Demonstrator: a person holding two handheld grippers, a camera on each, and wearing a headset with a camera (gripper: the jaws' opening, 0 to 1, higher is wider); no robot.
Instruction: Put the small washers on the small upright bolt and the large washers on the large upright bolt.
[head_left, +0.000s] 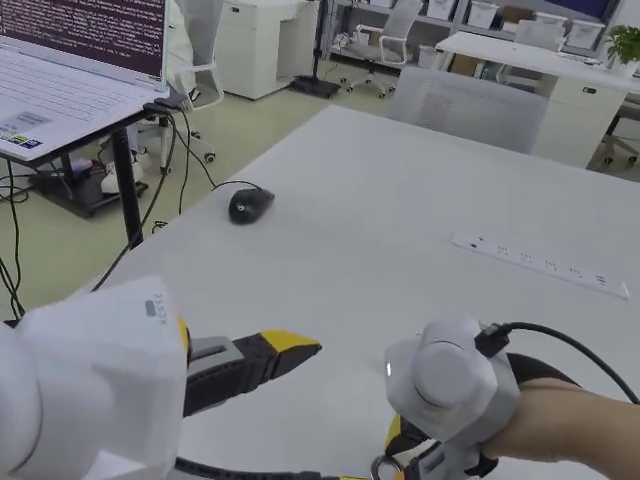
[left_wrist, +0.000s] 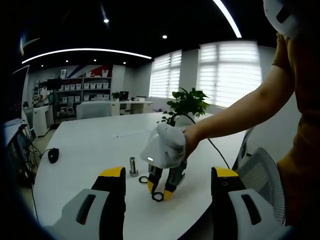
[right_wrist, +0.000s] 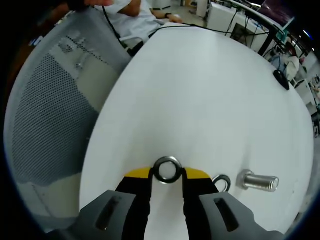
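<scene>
My right gripper (right_wrist: 167, 176) is shut on a steel washer (right_wrist: 167, 169), pinched between its yellow tips just above the white table (right_wrist: 200, 90). In the left gripper view that washer (left_wrist: 158, 196) hangs from the right gripper (left_wrist: 162, 187) near the table's near edge. Close by stands an upright steel bolt (left_wrist: 133, 166), with a second washer (left_wrist: 143, 179) flat on the table between it and the right gripper. The bolt (right_wrist: 257, 181) and that loose washer (right_wrist: 221, 182) lie just right of the jaws. My left gripper (left_wrist: 170, 174) is open and empty, facing the right gripper.
A black mouse (head_left: 250, 205) and a white power strip (head_left: 540, 262) lie farther out on the table. A laptop (head_left: 70, 80) sits on a stand at the left. A grey mesh chair (right_wrist: 50, 100) stands against the table edge beside the right gripper.
</scene>
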